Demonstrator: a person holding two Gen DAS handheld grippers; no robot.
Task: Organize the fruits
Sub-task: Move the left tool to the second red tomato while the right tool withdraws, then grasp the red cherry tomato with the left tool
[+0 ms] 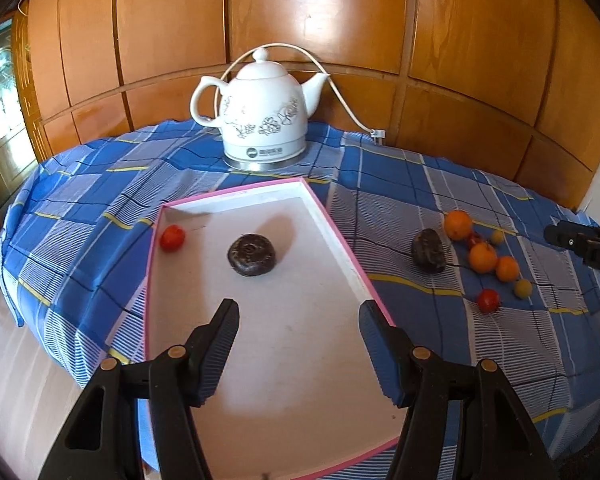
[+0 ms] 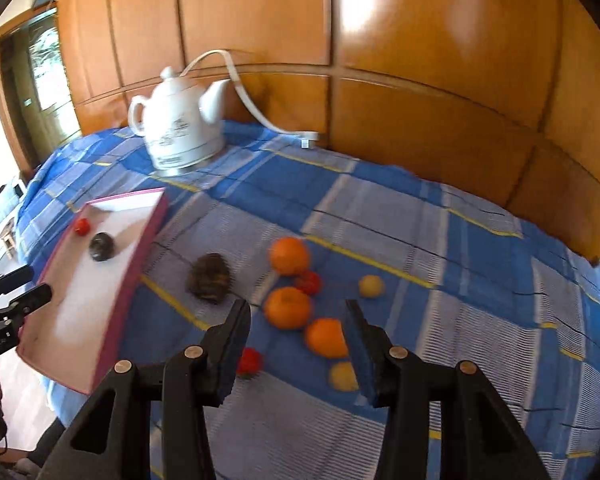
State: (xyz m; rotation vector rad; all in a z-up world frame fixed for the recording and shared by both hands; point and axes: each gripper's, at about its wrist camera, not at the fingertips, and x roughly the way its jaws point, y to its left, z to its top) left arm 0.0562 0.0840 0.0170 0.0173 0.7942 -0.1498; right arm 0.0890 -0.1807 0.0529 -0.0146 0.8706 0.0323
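A pink-rimmed white tray (image 1: 332,236) lies on the checked cloth and holds a red tomato (image 1: 172,237) and a dark brown round fruit (image 1: 252,254). My left gripper (image 1: 298,314) is open and empty above the tray's near half. To the right lie another dark fruit (image 2: 209,278), three oranges (image 2: 289,255) (image 2: 288,307) (image 2: 326,337), red tomatoes (image 2: 308,282) (image 2: 250,362) and small yellow fruits (image 2: 371,286) (image 2: 343,376). My right gripper (image 2: 298,320) is open and empty above this cluster, near the closest orange.
A white ceramic kettle (image 1: 262,114) with a white cord (image 1: 342,100) stands at the back of the table, against wooden panelling. The blue checked cloth (image 1: 440,340) drapes over the table's rounded edge. The tray (image 2: 112,300) overhangs the near edge.
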